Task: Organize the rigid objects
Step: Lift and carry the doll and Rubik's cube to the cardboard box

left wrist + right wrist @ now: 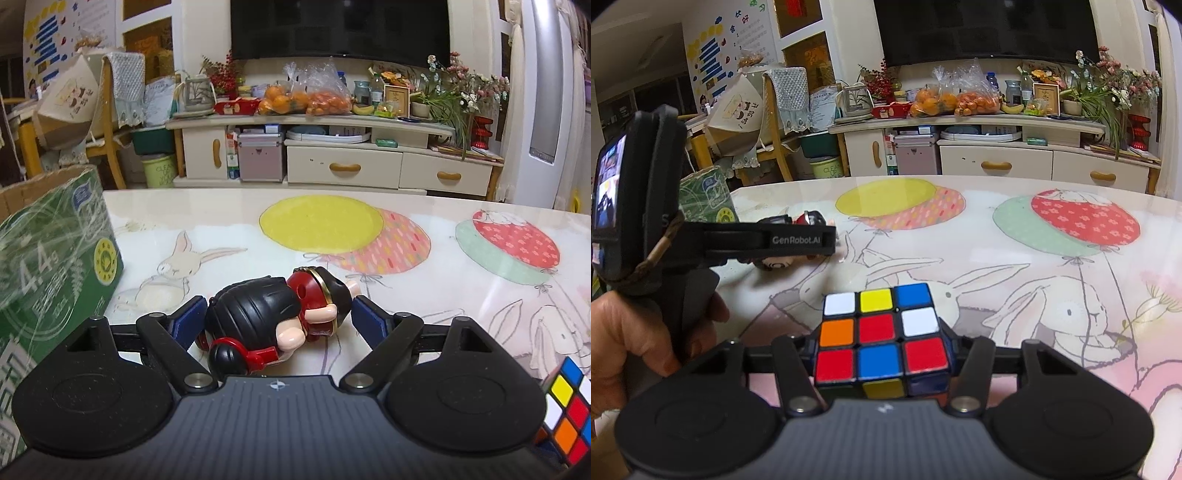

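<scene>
Right gripper (882, 350) fingers clamped on puzzle cube (881, 332), ready for lifting; left gripper (279, 314) fingers wide, straddling toy figure (273, 317) on worktop (406, 229), likely next grab.

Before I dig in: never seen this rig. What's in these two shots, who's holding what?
No robot arm here: a person carries a handheld two-finger gripper in each hand, each with a fisheye camera looking along its fingers.

The left wrist view shows the left gripper open around a doll lying on the table; the pads do not seem to press it. A green box stands on the left.

The right wrist view shows the right gripper shut on a cube. The person's hand is holding the left gripper's handle at the picture's left side.
</scene>
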Motion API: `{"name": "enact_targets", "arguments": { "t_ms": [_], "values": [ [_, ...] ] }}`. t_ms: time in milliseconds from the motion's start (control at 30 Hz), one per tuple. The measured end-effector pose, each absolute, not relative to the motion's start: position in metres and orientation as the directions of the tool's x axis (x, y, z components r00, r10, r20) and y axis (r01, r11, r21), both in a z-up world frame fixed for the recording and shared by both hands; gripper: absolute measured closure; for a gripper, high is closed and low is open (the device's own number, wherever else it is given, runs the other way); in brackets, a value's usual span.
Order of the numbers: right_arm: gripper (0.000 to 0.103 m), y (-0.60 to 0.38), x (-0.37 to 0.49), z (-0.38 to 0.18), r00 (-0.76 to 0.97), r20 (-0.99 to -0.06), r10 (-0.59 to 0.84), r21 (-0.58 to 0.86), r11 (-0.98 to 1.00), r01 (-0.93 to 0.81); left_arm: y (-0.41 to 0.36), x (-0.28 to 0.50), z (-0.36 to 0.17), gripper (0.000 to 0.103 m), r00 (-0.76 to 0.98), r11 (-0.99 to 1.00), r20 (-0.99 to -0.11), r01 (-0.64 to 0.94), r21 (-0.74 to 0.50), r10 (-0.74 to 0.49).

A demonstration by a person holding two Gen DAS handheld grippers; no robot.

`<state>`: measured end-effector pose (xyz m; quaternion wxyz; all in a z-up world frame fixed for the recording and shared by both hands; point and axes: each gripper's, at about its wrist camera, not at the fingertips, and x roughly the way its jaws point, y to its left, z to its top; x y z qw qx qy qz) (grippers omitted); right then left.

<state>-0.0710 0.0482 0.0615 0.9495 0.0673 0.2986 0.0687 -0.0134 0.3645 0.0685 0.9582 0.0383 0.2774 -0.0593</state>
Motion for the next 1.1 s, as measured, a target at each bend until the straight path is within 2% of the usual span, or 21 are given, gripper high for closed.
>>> {"name": "enact_targets", "arguments": {
  "t_ms": [567,1100],
  "values": [
    [0.049,0.037,-0.087,0.073,0.835,-0.538,0.119,0.127,0.990,-0.059,0.379,-0.050,0.089,0.000,0.830,0.986,-0.548,0.160,0.056,-0.103],
    [0.049,0.031,-0.111,0.089,0.849,-0.513,0.129,0.202,0.979,-0.027,0.388,-0.087,0.109,0.000,0.808,0.967,-0.568,0.242,0.078,-0.156]
  ]
}}
